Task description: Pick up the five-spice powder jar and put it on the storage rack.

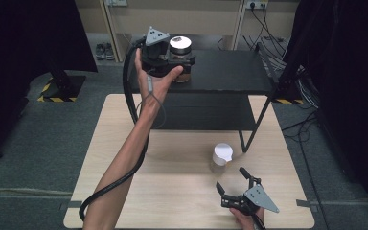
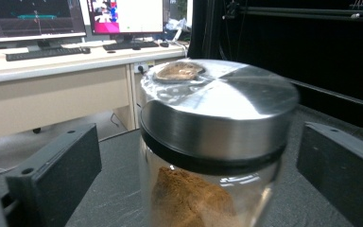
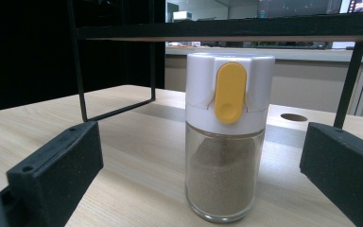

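Observation:
A glass jar [image 1: 180, 44] with a brushed metal lid and brown powder inside stands on the top board of a black shelf [image 1: 230, 72]. My left gripper [image 1: 182, 62] is open around it. In the left gripper view both jaws stand clear of the jar [image 2: 217, 123], one on each side. A glass shaker [image 1: 221, 157] with a white cap stands on the wooden table [image 1: 172, 191]. Just short of it, my right gripper [image 1: 231, 177] is open and points at it. The right gripper view shows the shaker [image 3: 227, 142], its yellow flip tab facing me, ahead of the open jaws, untouched.
The black shelf's thin metal legs [image 1: 255, 129] stand on the table behind the shaker. A lower board [image 1: 206, 112] lies under the top one. A desk with monitors [image 2: 38, 19] is beyond the shelf. Cables [image 1: 268, 28] and dark curtains [image 1: 345, 72] line the sides.

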`<state>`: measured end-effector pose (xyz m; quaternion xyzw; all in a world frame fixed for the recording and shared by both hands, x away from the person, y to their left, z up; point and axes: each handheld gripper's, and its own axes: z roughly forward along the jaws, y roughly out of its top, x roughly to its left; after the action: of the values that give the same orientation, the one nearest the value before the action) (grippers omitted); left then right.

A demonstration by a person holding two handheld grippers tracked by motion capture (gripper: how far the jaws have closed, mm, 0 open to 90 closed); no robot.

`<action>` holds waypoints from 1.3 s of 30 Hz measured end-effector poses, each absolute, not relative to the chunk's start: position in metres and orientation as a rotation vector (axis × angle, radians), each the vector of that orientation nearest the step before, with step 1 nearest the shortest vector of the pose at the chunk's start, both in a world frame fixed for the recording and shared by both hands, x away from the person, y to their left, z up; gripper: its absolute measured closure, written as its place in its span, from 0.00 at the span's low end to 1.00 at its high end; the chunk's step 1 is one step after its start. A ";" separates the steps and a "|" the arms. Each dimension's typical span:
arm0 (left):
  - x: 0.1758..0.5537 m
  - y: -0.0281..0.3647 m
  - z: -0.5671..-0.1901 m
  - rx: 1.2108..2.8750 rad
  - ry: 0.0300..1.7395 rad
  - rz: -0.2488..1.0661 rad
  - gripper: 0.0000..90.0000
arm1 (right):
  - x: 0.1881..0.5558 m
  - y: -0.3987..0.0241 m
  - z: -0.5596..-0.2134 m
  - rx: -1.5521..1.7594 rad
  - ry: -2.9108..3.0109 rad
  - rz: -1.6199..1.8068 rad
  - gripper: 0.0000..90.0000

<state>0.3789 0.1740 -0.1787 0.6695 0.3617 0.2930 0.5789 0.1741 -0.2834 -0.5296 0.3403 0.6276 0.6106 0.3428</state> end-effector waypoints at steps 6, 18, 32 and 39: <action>0.370 0.185 -0.180 1.541 0.819 0.660 0.00 | 0.174 -0.283 -0.530 0.884 1.631 1.588 0.00; 0.338 0.200 -0.199 1.506 0.733 0.672 0.00 | 0.174 -0.283 -0.530 0.885 1.631 1.588 0.00; 0.302 0.205 -0.245 1.479 0.657 0.656 0.01 | 0.174 -0.283 -0.530 0.886 1.629 1.589 0.00; 0.291 0.209 -0.265 1.462 0.637 0.634 0.01 | 0.174 -0.283 -0.530 0.885 1.629 1.588 0.00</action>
<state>0.2909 0.2092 -0.2654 0.6445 0.2809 0.2796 0.6539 0.1739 -0.2829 -0.5299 0.3405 0.6268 0.6111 0.3431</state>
